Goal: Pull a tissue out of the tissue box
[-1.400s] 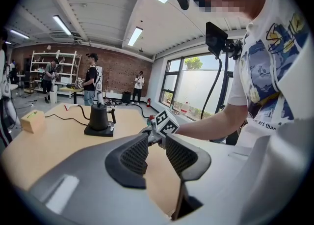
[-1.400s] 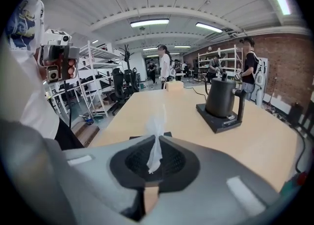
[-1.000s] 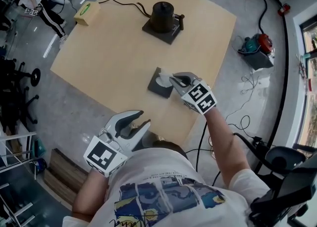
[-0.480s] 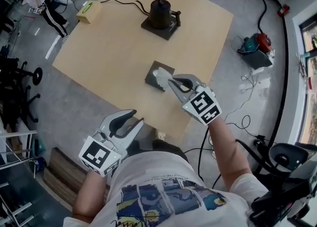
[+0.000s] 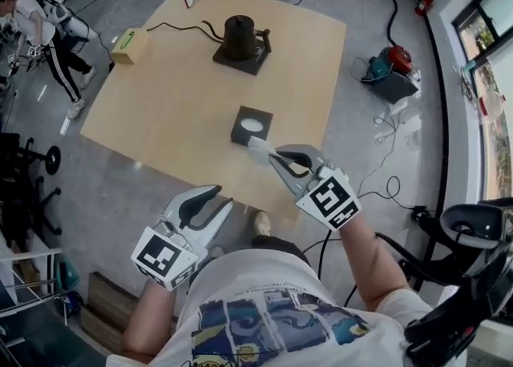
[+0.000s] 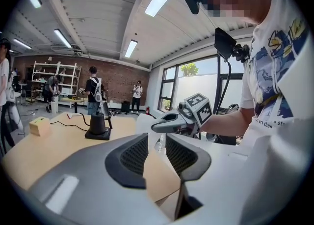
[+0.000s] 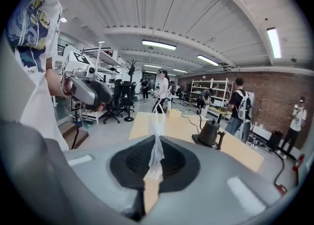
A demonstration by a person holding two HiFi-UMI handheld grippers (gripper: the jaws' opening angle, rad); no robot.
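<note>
The dark tissue box [image 5: 252,126] sits on the wooden table [image 5: 176,101] near its front edge, with white tissue showing in its round opening. My right gripper [image 5: 274,157] hangs above the table's front edge, just this side of the box, shut on a white tissue [image 5: 258,147] that trails free of the box. In the right gripper view the tissue [image 7: 158,123] stands pinched between the pads of that gripper [image 7: 155,143]. My left gripper [image 5: 220,197] is open and empty, off the table and close to my body. The left gripper [image 6: 156,153] looks toward the right one [image 6: 171,122].
A black device on a base plate [image 5: 239,39] with a cable stands at the table's far side. A small yellowish box [image 5: 128,45] lies at the left edge. Cables and a red and teal tool [image 5: 390,66] lie on the floor to the right. People stand at the left.
My right gripper has risen and drawn back from the box toward me, taking the tissue out with it. The left gripper has shifted a little.
</note>
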